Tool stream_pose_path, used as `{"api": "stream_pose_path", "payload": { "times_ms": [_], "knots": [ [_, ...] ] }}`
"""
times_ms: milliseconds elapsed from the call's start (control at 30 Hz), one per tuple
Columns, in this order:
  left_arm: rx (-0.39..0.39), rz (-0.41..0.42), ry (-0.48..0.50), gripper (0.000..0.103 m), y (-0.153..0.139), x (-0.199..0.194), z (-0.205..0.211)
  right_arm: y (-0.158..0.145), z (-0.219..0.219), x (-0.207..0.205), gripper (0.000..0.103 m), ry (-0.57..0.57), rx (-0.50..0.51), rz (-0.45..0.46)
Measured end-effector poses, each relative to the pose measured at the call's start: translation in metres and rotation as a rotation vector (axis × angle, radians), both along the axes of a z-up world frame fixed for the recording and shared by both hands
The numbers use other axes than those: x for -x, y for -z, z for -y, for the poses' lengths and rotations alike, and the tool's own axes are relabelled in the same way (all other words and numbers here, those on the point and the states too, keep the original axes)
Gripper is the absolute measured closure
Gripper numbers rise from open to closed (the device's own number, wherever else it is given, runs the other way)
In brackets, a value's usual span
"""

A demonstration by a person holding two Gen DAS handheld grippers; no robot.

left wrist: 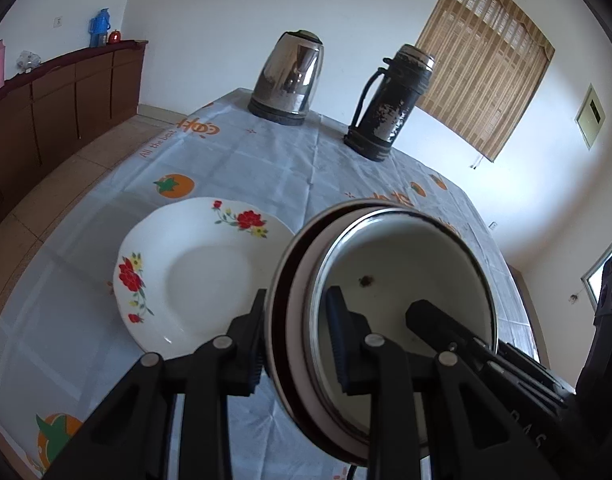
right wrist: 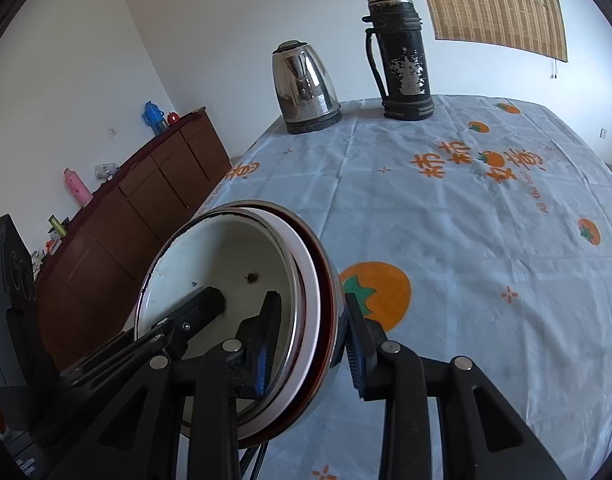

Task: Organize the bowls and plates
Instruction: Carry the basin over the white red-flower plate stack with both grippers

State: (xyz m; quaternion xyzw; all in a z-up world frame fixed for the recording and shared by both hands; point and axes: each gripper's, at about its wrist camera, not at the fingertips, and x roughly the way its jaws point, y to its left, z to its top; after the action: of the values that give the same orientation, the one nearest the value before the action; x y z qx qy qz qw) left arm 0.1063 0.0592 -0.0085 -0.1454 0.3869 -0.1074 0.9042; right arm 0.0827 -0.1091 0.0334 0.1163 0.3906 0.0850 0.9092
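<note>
Blue tablecloth [right wrist: 446, 240] with persimmon print. Bowls already nested in stack [left wrist: 386, 280], off table. Left gripper [left wrist: 295, 344] and right gripper [right wrist: 312, 340] each clamped on opposite rims. Flowered plate [left wrist: 193, 268] lies alone beside; stack not yet set down.

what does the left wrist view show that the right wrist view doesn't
Only the left wrist view shows the flowered white plate lying on the tablecloth. Only the right wrist view shows the tablecloth's large orange characters. Both show the nested stack of bowls clamped by the left gripper and right gripper, the steel kettle and the black thermos.
</note>
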Motion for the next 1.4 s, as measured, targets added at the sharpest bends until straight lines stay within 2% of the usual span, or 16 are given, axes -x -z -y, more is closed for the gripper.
{"api": "stream_pose_path", "payload": {
  "times_ms": [700,1400],
  "knots": [
    [0.023,-0.06,-0.11,0.077,0.027,-0.04,-0.04,0.017,-0.047,-0.061,0.07,-0.074,0.036,-0.04],
    [0.058,-0.133,-0.139,0.077,0.059,-0.069,-0.049,0.046,-0.063,-0.099,0.071,-0.097,0.106,-0.092]
  ]
}}
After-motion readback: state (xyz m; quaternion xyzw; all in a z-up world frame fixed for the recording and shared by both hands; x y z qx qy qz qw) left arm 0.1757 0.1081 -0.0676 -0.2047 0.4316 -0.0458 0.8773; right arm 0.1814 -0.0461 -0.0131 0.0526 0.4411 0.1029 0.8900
